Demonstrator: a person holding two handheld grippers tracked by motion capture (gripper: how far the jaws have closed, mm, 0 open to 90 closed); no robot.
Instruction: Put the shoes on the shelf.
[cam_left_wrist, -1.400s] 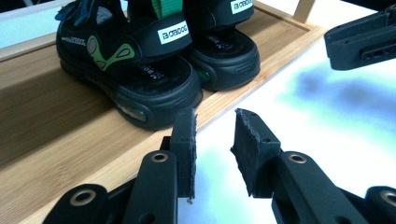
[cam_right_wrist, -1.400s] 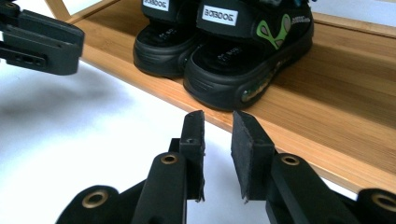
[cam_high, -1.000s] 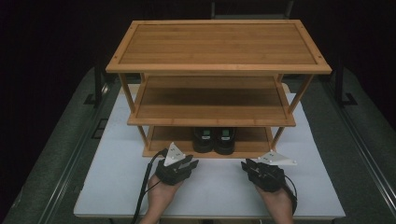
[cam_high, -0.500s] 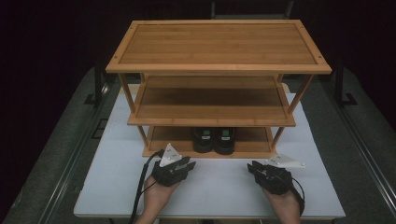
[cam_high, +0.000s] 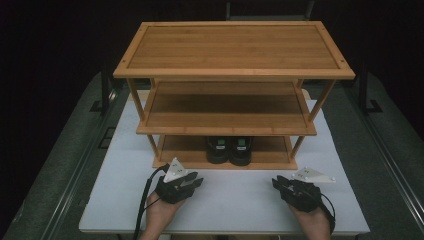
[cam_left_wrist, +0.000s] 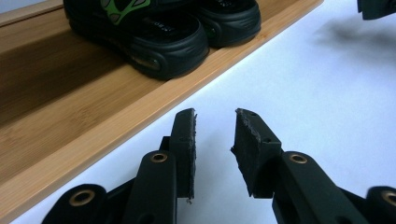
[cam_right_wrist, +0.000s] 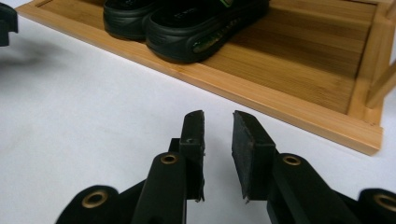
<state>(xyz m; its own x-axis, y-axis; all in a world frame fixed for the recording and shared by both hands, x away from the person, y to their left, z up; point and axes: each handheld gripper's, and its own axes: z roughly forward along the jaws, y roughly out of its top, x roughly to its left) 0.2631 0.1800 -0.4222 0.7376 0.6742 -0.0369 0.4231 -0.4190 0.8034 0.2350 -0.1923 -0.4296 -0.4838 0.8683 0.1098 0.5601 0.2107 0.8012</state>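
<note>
Shoes (cam_high: 230, 149): one black pair, side by side on the bottom shelf of a three-tier bamboo rack (cam_high: 233, 47), near the middle of that shelf and slightly right of centre. Green markings show on the uppers in the left gripper view (cam_left_wrist: 161, 35); in the right gripper view the pair (cam_right_wrist: 187, 25) sits close to the shelf's front lip. Middle and top shelves carry nothing. The rack stands on a white table (cam_high: 240, 200).

Left gripper (cam_high: 192, 181): held in the person's left hand (cam_high: 160, 212) above the table, just in front of the rack's left half, pointing toward the shoes. In its own view its jaws (cam_left_wrist: 215, 133) stand apart with a narrow gap and nothing between them.

Right gripper (cam_high: 277, 183): held in the right hand (cam_high: 312, 220) in front of the rack's right end, angled inward. In its own view the jaws (cam_right_wrist: 218, 130) likewise stand slightly spread and hold nothing. Both grippers are clear of the rack and well apart from each other
</note>
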